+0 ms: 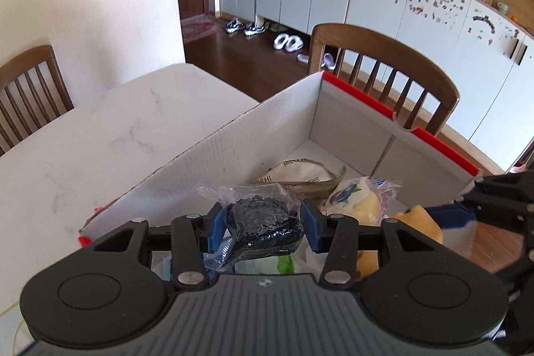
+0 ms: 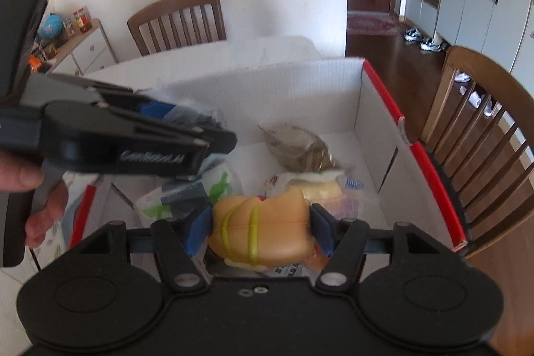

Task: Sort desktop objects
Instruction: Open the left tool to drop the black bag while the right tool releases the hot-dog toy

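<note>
Cardboard box (image 1: 233, 149), white inside with red rim edges, sits on the white worktop (image 1: 100, 135) and already contains several wrapped packets. Left gripper (image 1: 263, 224) is clenched on a clear packet of dark contents (image 1: 263, 219), blue pads pressing both sides, held above the near end of the box. Right gripper (image 2: 262, 226) grasps a toy hot dog (image 2: 263, 227) with yellow-green stripes, also over the box interior. Wooden chair (image 1: 393, 82) stands just behind the box.
</note>
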`<state>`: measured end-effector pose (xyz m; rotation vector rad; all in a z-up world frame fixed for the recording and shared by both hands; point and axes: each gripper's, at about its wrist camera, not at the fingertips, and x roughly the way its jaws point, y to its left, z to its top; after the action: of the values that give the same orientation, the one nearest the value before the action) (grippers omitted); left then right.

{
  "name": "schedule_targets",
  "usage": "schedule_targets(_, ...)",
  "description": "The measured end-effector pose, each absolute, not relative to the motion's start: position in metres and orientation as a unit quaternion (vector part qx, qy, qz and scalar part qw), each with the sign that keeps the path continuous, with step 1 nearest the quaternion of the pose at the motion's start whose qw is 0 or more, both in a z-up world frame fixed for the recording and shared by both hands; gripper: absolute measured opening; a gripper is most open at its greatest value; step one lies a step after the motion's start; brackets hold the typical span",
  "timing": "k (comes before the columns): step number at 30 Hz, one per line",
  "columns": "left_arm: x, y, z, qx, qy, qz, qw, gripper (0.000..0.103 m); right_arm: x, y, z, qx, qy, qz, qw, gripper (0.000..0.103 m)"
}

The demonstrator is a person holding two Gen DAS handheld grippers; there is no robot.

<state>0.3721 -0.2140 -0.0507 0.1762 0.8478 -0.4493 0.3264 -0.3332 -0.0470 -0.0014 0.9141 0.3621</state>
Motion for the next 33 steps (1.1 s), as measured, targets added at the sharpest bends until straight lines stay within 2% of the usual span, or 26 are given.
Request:
schedule_targets(10,0.397,-0.229,-0.073,0.124,0.425,-0.209,0.872,0.046,0.338,-0.325,-0.062,-0.003,0.46,0.189,0.868,0.063)
schedule_targets(25,0.415,-0.23,-0.087,0.113,0.488,-0.227,0.835,0.046,0.352,-0.319,-0.076,0.005,0.48,0.183,0.858,0.064)
schedule_targets(33,0.426,-0.221,-0.092,0.079,0.517,-0.221,0.823,0.047,0.351,-0.318,-0.073,0.002,0.475,0.186,0.86,0.069)
